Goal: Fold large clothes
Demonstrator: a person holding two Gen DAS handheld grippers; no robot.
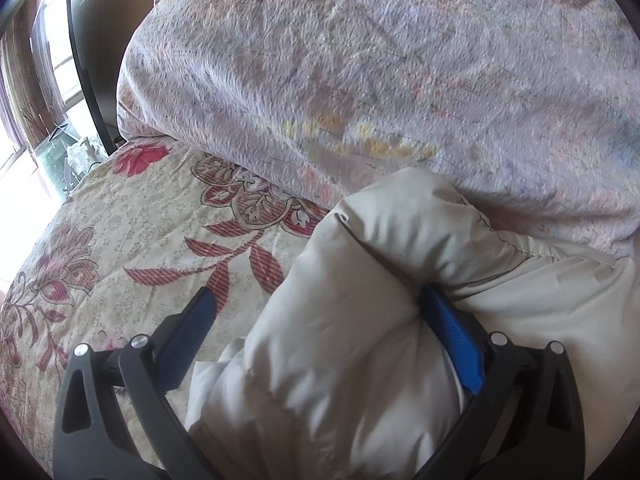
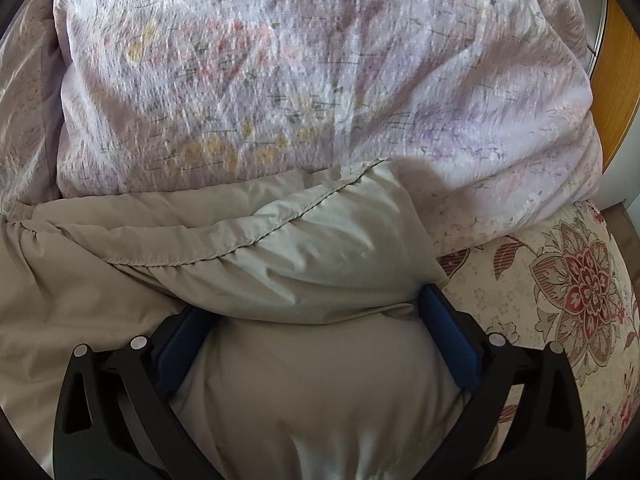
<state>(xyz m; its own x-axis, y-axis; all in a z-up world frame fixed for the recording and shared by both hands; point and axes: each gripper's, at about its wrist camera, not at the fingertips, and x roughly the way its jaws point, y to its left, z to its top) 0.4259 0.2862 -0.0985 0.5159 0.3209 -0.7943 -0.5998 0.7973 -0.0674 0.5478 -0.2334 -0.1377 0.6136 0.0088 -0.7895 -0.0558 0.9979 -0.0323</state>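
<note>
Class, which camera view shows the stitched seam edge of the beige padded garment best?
The right wrist view: the stitched seam runs long and sharp across the beige padded garment, just beyond the wide right claw. The left wrist view shows only a short gathered stretch at its right side.

No text, label, brand, number or sign could be read in either view; the cloth surfaces carried only flower patterns, no lettering.
</note>
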